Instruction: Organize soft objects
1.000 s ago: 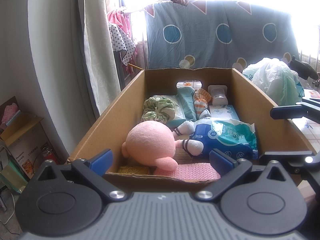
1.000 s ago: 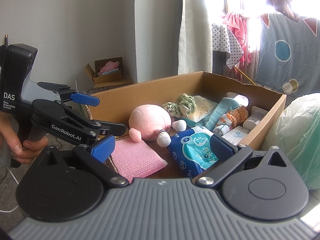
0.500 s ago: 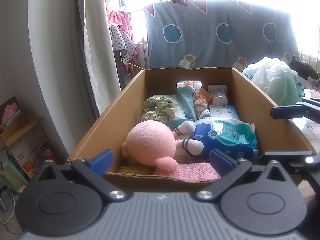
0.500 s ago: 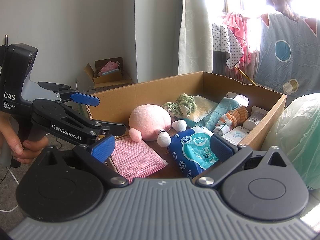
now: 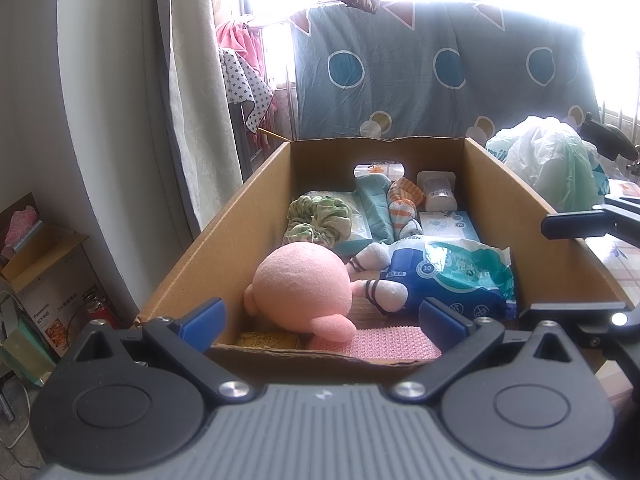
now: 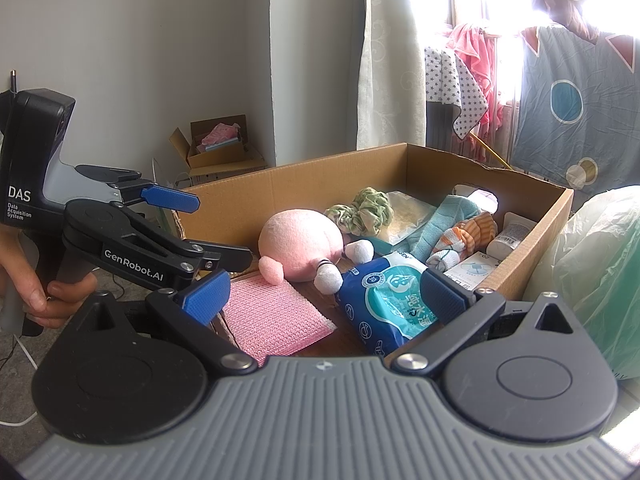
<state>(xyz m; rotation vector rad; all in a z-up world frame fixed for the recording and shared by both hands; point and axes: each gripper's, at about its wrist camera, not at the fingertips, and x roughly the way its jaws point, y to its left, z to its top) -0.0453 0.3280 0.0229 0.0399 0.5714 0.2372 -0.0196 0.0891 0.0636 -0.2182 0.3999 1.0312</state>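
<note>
Cardboard box (image 5: pixel 256 184) sits open-topped, holding a pink plush toy (image 5: pixel 302 286) at its near left, a blue wet-wipes pack (image 5: pixel 452 276) just beside it on the right, and a pink knitted cloth (image 5: pixel 376 344) against the near wall. Green scrunchie (image 5: pixel 320 220) lies behind the plush. Left gripper (image 5: pixel 322 322) and right gripper (image 6: pixel 326 296) both spread wide, empty, outside the box.
</note>
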